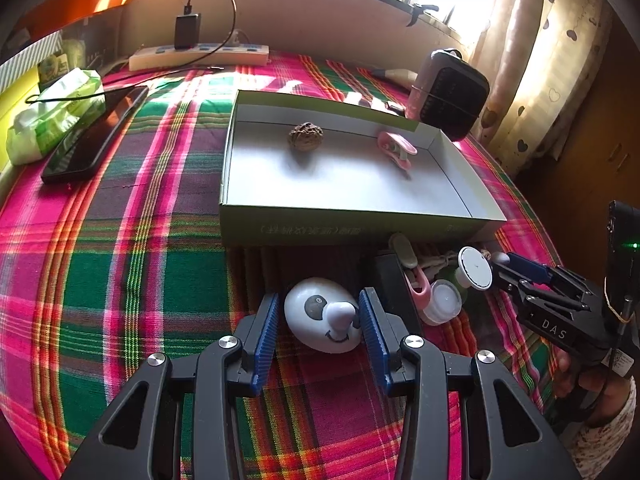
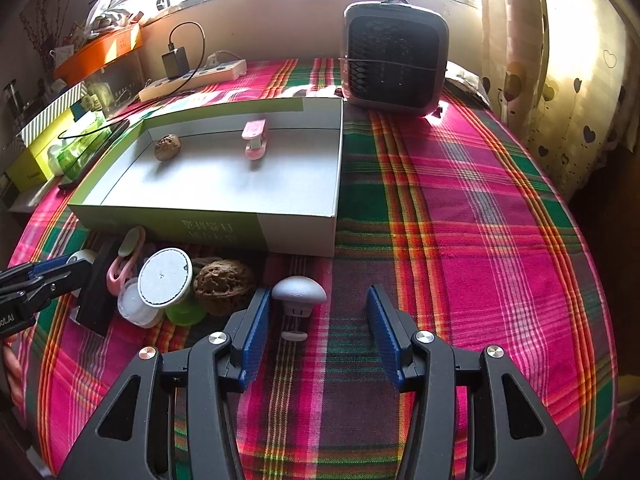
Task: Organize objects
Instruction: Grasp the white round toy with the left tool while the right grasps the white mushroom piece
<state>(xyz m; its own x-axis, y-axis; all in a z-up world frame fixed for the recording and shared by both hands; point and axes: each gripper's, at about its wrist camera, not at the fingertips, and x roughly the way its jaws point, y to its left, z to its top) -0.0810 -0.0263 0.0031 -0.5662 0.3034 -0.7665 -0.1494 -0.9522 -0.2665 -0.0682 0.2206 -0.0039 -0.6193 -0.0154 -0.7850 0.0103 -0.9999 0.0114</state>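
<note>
Both grippers (image 1: 318, 338) (image 2: 316, 334) low, jaws apart.

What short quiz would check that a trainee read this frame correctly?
1. True or false: the box holds three things.
2. What sits between the fingers of the left gripper? A) a spoon B) a white panda-face toy C) a cup
3. Fill in: the jaws of the right gripper are ____, with the grey mushroom-shaped piece lying on the cloth between its fingers, close to the left one.

Key
1. False: it holds two, a walnut and a pink clip.
2. B
3. open
</note>
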